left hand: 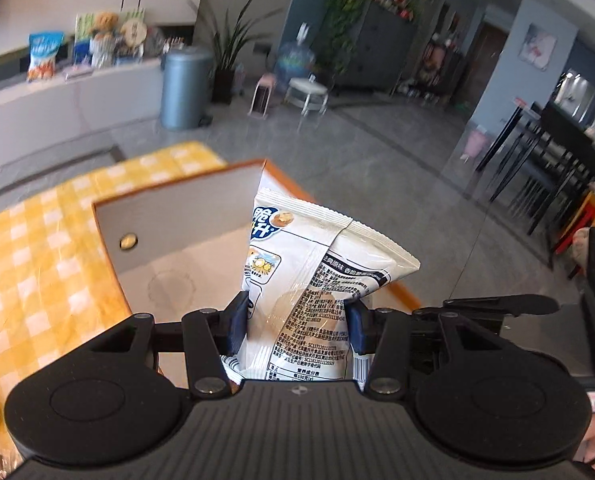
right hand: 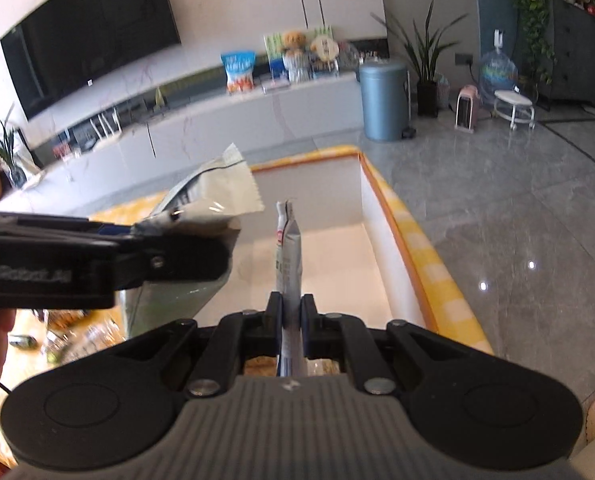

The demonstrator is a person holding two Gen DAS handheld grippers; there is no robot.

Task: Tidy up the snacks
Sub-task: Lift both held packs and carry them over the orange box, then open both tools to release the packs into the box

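My left gripper [left hand: 297, 320] is shut on a white chip bag [left hand: 309, 264] with blue lettering, held over an open white box with an orange rim [left hand: 169, 236]. In the right wrist view the left gripper [right hand: 177, 236] comes in from the left with that bag [right hand: 217, 192] above the box [right hand: 373, 216]. My right gripper [right hand: 292, 316] is shut on a thin silver snack packet [right hand: 289, 256], seen edge-on, above the box's near end.
The box stands on a yellow checked tablecloth [left hand: 37, 248]. More wrapped snacks lie at the table's near left [right hand: 65, 332]. Grey tiled floor [right hand: 517, 220] lies to the right. A blue bin [right hand: 383, 100] and a long white TV cabinet [right hand: 217, 120] stand behind.
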